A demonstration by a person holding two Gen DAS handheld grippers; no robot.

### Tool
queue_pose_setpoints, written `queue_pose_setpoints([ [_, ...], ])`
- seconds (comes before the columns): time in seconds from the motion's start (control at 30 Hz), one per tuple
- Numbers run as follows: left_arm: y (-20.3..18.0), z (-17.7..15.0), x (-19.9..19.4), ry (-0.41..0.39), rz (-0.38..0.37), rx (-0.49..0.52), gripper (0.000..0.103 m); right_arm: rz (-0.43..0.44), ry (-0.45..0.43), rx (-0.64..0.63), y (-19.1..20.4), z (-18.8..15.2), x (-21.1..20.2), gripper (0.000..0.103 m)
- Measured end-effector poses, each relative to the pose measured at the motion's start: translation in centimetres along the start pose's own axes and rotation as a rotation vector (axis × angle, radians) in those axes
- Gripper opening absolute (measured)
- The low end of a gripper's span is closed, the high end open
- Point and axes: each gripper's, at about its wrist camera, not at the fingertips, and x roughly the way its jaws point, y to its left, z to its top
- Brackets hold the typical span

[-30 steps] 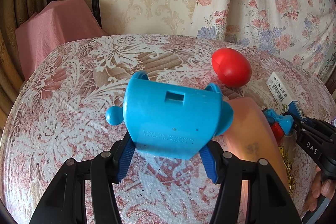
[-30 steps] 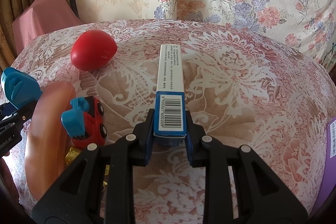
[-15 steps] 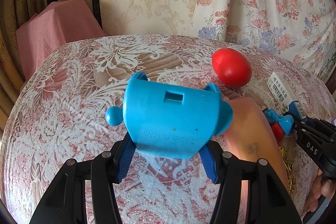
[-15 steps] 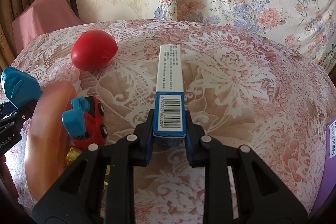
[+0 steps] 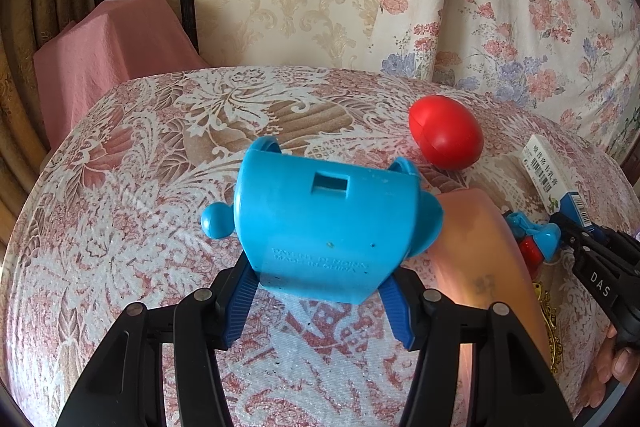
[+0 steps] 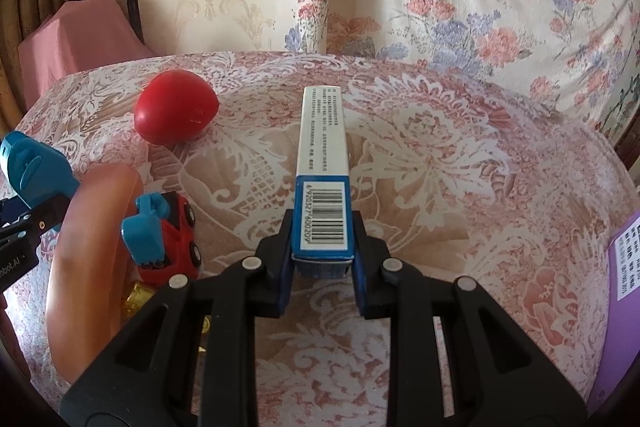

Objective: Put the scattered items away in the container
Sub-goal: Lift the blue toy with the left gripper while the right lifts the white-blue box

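Two things were in my tongs at once, one in each. In the left-wrist view my left gripper was clenched on the blue plastic toy at frame centre, its blue pads pressed to both flanks near its base; moulded lettering on the toy's lower face seemed to end in "MADE IN CHINA", the line above it too faint to read. To its right lay the red egg on the patterned cloth, then the orange container at lower right, with the red toy car and something gold just inside its rim, and "DAS" printed on the other tool at the right edge. In the right-wrist view the container sat at lower left, the car in it, the egg at upper left; my right gripper gripped the white-and-blue box by its barcode end, digits reading roughly 6 920327 600209, the small print along its side unreadable. A purple thing at the right edge carried a label I couldn't read. I judged both loads were in carriage; next each needed bringing over the container's mouth and letting go, with the egg left out on the cloth.
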Motion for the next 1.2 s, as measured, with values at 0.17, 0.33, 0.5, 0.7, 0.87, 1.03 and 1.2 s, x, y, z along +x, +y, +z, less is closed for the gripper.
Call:
queue_pose_setpoints([
  [0.17,0.20,0.00,-0.14,-0.008,0.005,-0.010,0.056,-0.014,-0.018,-0.011,0.18,0.04,-0.34,0.027],
  [0.33,0.18,0.02,-0.17,-0.011,0.008,-0.009,0.056,-0.015,-0.028,0.002,-0.03,0.03,-0.50,0.027],
  [0.5,0.22,-0.01,-0.22,-0.012,0.008,-0.011,0.056,-0.012,-0.034,0.007,-0.06,0.01,-0.56,0.027],
  [0.7,0.25,-0.04,-0.20,-0.011,0.006,-0.013,0.056,-0.013,-0.040,0.010,-0.11,-0.02,-0.66,0.027],
  [0.87,0.14,-0.05,-0.28,-0.018,0.011,-0.009,0.056,-0.016,-0.045,0.008,-0.08,-0.06,-0.77,0.027],
  [1.03,0.19,-0.05,-0.25,-0.017,0.011,-0.009,0.056,-0.016,-0.048,0.011,-0.15,-0.04,-0.77,0.027],
  [1.2,0.28,-0.09,-0.27,-0.016,0.011,-0.012,0.056,-0.013,-0.043,0.014,-0.18,-0.04,-0.69,0.027],
])
